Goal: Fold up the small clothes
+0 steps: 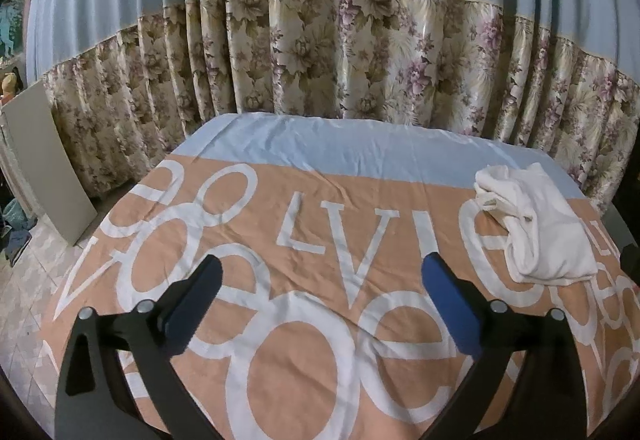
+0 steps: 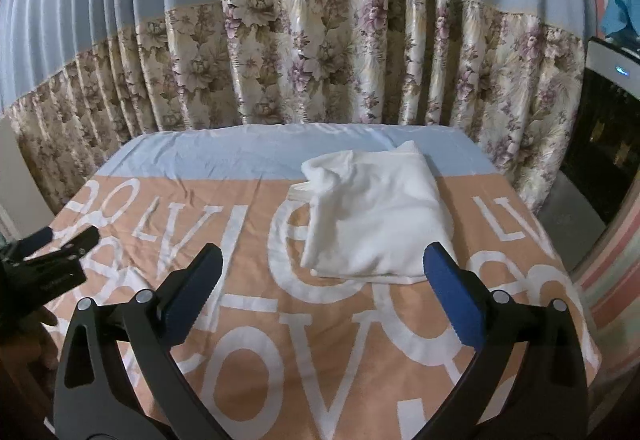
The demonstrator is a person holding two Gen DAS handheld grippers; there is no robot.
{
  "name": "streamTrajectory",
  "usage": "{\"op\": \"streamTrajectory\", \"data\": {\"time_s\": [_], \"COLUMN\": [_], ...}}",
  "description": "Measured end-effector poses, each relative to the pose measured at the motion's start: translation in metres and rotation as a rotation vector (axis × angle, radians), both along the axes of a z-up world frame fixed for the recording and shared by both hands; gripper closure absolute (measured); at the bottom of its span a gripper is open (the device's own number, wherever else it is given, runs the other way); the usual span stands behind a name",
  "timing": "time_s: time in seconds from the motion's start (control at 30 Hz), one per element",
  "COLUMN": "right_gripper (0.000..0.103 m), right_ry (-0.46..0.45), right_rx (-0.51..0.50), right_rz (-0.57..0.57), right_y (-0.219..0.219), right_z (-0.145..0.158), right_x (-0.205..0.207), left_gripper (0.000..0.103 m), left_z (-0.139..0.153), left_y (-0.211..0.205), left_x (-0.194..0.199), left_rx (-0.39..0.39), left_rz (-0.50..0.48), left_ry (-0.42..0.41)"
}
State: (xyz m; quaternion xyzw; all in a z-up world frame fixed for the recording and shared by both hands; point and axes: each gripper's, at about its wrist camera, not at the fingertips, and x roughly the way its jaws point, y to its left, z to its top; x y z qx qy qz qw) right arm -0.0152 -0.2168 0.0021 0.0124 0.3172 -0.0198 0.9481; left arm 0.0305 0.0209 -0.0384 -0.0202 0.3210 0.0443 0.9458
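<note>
White garment (image 2: 372,212) folded into a rough bundle, lying on the sheet (image 2: 280,340) toward the far right of the bed, partly on the peach printed area and partly on the pale blue band at the far edge; thicker bunched folds at its far left corner, smoother flat panel toward the near side. In the left wrist view, same garment (image 1: 536,224) off to the right, well apart from the left gripper (image 1: 320,272). Left gripper released, jaws spread wide over bare sheet (image 1: 224,200) with large white letters, nothing between the blue pads (image 1: 450,304). Right gripper (image 2: 324,260) likewise released, jaws wide apart, empty; right blue pad (image 2: 452,292) just beside the garment's near right corner, whether touching cannot tell; left pad over bare sheet near the garment's near left edge. Left gripper (image 2: 48,252) also seen at the left edge of the right wrist view, low over the sheet, well apart from the garment. Behind the bed, a pleated curtain (image 2: 320,52), blue above and floral below. Grey board (image 1: 48,160) leaning by the curtain on the left, tiled floor (image 1: 32,280) below it. Dark appliance (image 2: 608,112) at the right edge, blue cloth (image 2: 620,8) above it
</note>
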Motion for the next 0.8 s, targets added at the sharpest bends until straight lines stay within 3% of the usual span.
{"op": "streamTrajectory", "data": {"time_s": [0.43,0.63,0.8], "right_gripper": [0.003,0.003,0.003], "right_ry": [0.012,-0.032,-0.013], "right_rx": [0.001,-0.137,-0.111], "right_rz": [-0.030,-0.137,-0.127], "right_y": [-0.006,-0.008,-0.013], "right_z": [-0.006,-0.008,-0.015], "right_x": [0.001,-0.002,-0.001], "left_gripper": [0.002,0.002,0.002], "left_z": [-0.007,-0.010,-0.015], "left_y": [-0.005,-0.002,-0.006], "left_x": [0.001,-0.001,0.000], "left_rx": [0.009,0.038,0.070], "left_rz": [-0.022,0.003,0.001], "left_ry": [0.022,0.020,0.041]}}
